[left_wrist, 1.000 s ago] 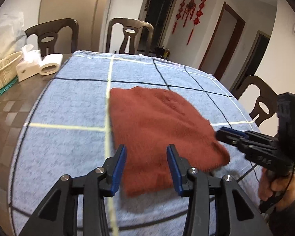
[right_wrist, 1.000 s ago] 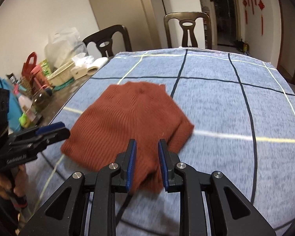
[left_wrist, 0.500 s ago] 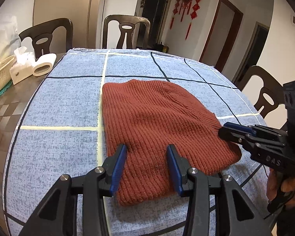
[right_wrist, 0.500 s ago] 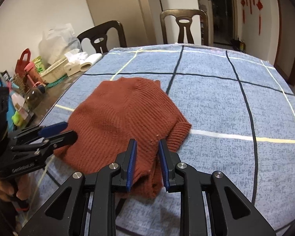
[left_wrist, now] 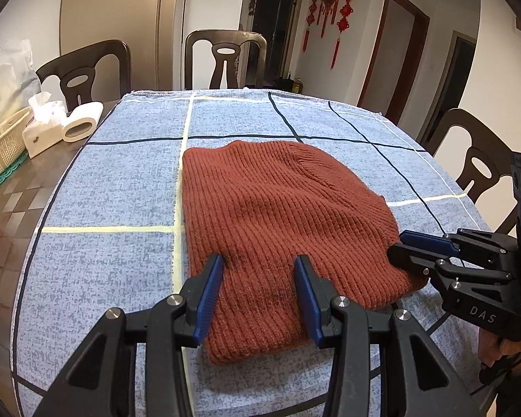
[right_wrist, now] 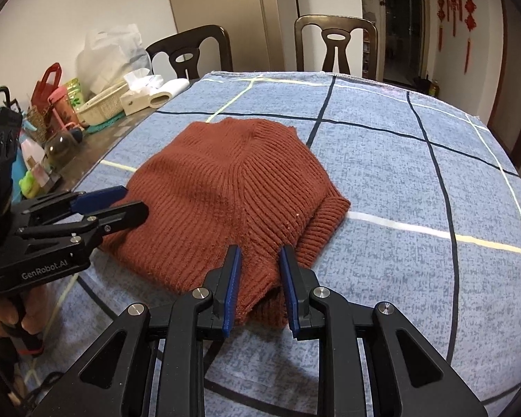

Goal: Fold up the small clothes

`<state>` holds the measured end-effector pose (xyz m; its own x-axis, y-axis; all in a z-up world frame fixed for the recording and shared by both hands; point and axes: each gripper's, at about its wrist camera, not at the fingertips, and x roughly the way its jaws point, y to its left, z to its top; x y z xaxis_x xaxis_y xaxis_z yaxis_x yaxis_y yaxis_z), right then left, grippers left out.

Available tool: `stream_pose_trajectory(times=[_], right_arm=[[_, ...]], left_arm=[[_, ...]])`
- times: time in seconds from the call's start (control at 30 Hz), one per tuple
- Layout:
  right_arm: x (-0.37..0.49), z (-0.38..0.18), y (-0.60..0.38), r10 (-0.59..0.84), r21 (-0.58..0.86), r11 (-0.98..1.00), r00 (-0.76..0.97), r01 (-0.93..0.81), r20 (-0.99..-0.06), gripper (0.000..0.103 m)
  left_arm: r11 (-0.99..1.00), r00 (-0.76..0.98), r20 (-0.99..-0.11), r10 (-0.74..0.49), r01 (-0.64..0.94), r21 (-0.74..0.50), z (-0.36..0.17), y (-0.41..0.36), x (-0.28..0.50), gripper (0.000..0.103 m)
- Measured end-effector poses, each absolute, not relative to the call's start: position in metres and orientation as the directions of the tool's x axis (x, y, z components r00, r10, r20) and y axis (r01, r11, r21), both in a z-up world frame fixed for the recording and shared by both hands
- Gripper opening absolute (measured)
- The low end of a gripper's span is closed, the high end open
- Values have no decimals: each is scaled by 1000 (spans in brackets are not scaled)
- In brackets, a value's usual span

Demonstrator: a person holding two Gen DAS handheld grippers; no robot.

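Note:
A rust-red knit sweater lies folded flat on a blue checked tablecloth. My left gripper hovers over its near edge. The jaws stand open about a hand's width apart, and the ribbed knit runs unbunched beneath them. My right gripper is over the sweater's near right corner, its jaws only narrowly open, and the fabric under them is not lifted. Each gripper shows side-on in the other's view: the right gripper at the sweater's right edge, the left gripper at its left edge.
A woven basket, a tissue box and a paper roll sit on the bare table to the left. Bottles and a red bag crowd that side too. Dark chairs ring the table. A hand holds the right gripper's handle.
Both views have rolled slightly and steadied, and the earlier blur is gone. The sweater lies in the same place on the cloth. Both jaw gaps look unchanged.

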<state>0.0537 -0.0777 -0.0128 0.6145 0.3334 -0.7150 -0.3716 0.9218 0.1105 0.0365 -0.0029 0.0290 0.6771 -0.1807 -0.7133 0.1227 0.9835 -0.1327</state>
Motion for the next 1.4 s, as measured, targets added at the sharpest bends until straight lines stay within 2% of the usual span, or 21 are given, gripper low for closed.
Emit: stream_pose_trajectory(times=[0.7, 1.17, 1.4], right_arm=[[51, -16, -76, 316, 88, 926, 625, -368, -714, 24], [49, -16, -74, 309, 88, 930, 627, -357, -716, 24], [49, -17, -81, 326, 141, 933, 606, -332, -726, 30]], left_arm=[[979, 658, -729, -188, 68, -191, 21, 14, 18, 45], [977, 644, -739, -198, 68, -202, 13, 19, 20, 50], [973, 627, -749, -212, 68, -219, 15, 22, 19, 50]])
